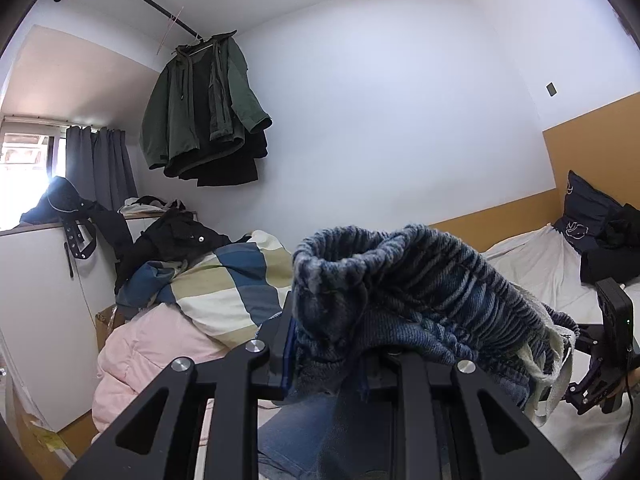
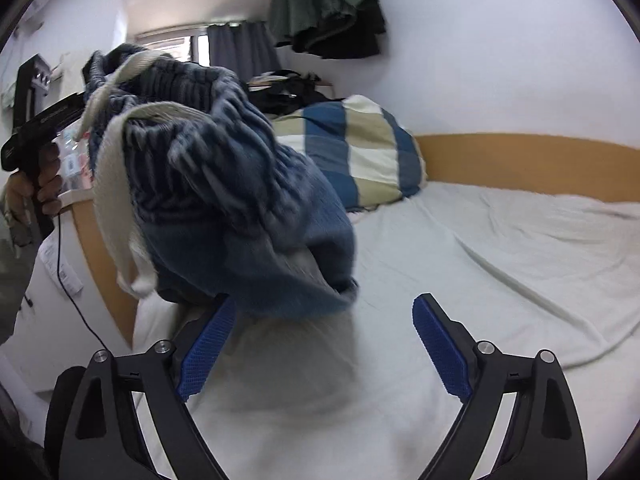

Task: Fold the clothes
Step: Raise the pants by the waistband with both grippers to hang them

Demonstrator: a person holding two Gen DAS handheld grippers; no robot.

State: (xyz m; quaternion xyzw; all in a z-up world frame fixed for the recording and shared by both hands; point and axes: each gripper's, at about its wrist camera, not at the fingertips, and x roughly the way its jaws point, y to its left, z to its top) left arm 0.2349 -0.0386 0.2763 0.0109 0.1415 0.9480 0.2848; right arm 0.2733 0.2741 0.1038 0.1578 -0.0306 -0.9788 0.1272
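Left wrist: bunched blue ribbed sweater [image 1: 400, 292] pinched in left gripper [image 1: 332, 356].

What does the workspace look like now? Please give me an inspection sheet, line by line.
Surface: bed with white sheet, wrinkled, bare in front.
Job's things: blue knit garment held up above the sheet, bunched.
Clutter: striped duvet, pink quilt, dark clothes pile, dark pillow.
Grippers: left gripper shut on the garment; right gripper open, empty.
Cables: black cable hanging below the left hand.
Surroundings: green jacket hanging on the wall, curtain.
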